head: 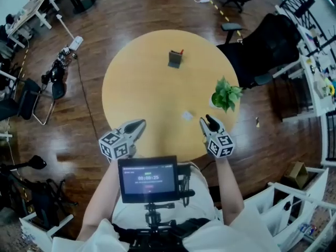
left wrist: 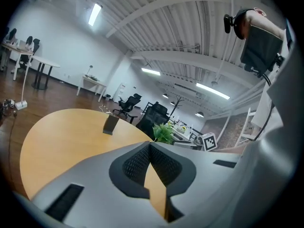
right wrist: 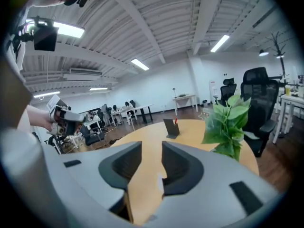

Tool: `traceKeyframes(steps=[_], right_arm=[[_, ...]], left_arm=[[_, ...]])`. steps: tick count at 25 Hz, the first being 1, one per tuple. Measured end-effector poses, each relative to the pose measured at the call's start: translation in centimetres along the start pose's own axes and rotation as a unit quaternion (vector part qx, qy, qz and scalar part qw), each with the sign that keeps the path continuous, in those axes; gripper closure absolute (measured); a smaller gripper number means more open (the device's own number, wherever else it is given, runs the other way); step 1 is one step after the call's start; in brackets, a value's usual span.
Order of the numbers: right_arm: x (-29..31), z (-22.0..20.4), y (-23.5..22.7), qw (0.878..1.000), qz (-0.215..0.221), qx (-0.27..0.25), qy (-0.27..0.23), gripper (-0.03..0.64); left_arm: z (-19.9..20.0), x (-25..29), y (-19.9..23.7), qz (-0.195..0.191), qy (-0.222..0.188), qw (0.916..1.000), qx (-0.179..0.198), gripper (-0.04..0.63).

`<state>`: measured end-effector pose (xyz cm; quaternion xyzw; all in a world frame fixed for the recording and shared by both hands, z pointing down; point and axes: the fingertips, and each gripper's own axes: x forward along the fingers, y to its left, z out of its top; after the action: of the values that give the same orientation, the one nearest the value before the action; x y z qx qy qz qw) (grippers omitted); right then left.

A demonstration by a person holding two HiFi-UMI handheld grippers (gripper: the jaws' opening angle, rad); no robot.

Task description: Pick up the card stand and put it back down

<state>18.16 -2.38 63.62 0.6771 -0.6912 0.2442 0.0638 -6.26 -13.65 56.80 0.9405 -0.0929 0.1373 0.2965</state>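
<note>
The card stand [head: 175,59] stands upright on the round wooden table [head: 136,88], toward 12 o'clock from the table's middle and well short of the far rim. A red bit shows at its top right corner. It is well apart from both of my grippers. From my right gripper view it sits at about 12 o'clock beyond my jaw tips, and from my left gripper view at about 11 o'clock.

A small white scrap [head: 187,116] lies on the tabletop at about 5 o'clock from the middle. A potted green plant [head: 227,94] stands at the 3 o'clock rim, with a black office chair [head: 262,49] behind it at 2 o'clock.

My right gripper [head: 210,122] hangs over the 5 o'clock rim, its jaws apart with only tabletop between them. My left gripper [head: 137,127] is at 7 o'clock, its jaw tips touching and gripping nothing.
</note>
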Motion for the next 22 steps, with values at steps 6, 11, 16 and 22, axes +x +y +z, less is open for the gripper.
traceKeyframes(steps=[6, 11, 16, 22], right_arm=[[-2.6, 3.8, 3.9, 0.997, -0.052, 0.013, -0.055, 0.471], [-5.0, 5.6, 8.1, 0.992, -0.094, 0.016, -0.084, 0.472], [-6.8, 6.2, 12.4, 0.988, -0.117, 0.010, -0.095, 0.480], [-10.0, 4.1, 17.4, 0.987, -0.145, 0.008, -0.072, 0.481]], left_arm=[[3.2, -4.0, 0.4, -0.022, -0.020, 0.9986, 0.043, 0.595], [4.5, -6.8, 0.5, -0.062, -0.035, 0.9963, 0.049, 0.595], [2.8, -8.4, 0.0, -0.119, -0.018, 0.9918, 0.042, 0.595], [-1.0, -9.0, 0.3, -0.186, 0.008, 0.9813, 0.047, 0.595]])
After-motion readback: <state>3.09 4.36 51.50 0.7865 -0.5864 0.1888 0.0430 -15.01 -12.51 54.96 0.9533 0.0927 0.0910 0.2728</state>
